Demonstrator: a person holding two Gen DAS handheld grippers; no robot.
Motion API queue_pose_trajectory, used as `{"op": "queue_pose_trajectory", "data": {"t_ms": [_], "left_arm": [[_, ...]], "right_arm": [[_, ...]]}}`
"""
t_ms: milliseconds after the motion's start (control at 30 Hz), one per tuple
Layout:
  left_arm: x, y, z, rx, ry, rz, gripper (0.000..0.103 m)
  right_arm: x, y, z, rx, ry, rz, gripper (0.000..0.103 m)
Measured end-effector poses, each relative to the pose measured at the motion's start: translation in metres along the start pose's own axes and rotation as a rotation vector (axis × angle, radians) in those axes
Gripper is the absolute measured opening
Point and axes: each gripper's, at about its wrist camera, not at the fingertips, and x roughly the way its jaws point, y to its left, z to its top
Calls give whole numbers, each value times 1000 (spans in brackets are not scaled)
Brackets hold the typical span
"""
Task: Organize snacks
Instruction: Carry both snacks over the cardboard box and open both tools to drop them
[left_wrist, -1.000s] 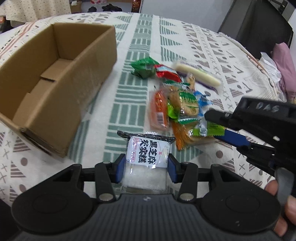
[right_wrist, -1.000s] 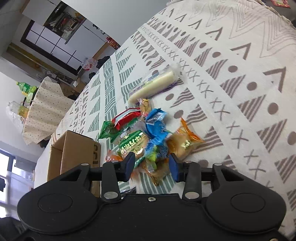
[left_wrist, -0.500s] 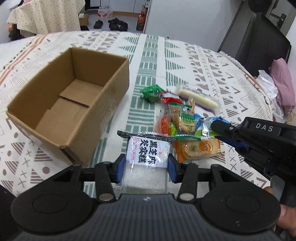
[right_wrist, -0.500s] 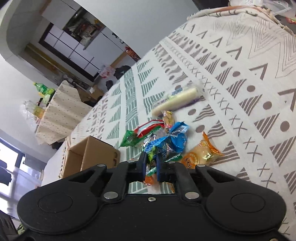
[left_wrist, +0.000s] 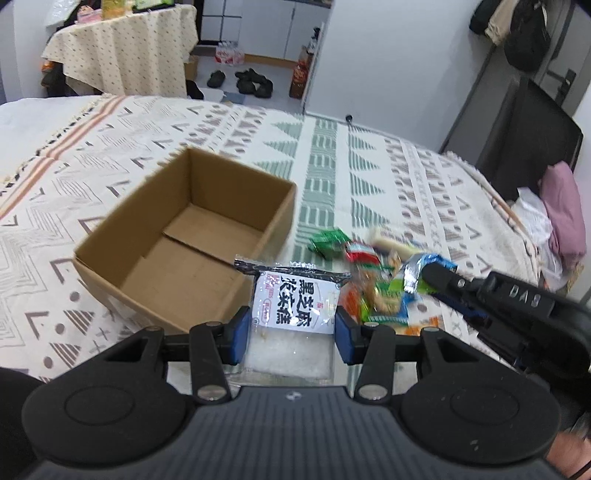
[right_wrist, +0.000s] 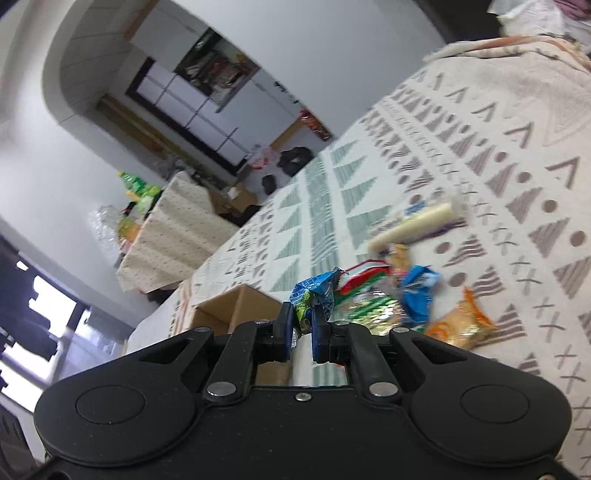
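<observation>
My left gripper (left_wrist: 290, 334) is shut on a white snack packet with black characters (left_wrist: 295, 301) and holds it above the near right corner of the open cardboard box (left_wrist: 192, 236). My right gripper (right_wrist: 303, 334) is shut on a blue and green wrapped snack (right_wrist: 314, 291) and holds it above the table; it also shows in the left wrist view (left_wrist: 424, 273). A pile of wrapped snacks (left_wrist: 365, 273) lies on the patterned cloth to the right of the box. In the right wrist view the pile (right_wrist: 399, 299) lies ahead, with the box (right_wrist: 232, 306) to the left.
A white stick-shaped snack (right_wrist: 413, 225) lies at the far side of the pile. A black chair (left_wrist: 528, 140) and pink cloth (left_wrist: 565, 214) stand past the table's right edge. A second table with a dotted cloth (left_wrist: 122, 59) stands behind.
My right gripper closed on the blue and green snack and lifted it from the pile. My left gripper rose with the white packet and moved toward the box.
</observation>
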Motion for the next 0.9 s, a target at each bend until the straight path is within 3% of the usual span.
{"op": "queue_pose_trajectory", "data": {"t_ms": [500, 900], "left_arm": [[-15, 57, 38, -57, -77, 59, 46], [2, 99, 60, -117, -73, 91, 46]], "right_arm": [[31, 59, -16, -113, 56, 177, 10], [64, 83, -32, -166, 134, 201, 10]]}}
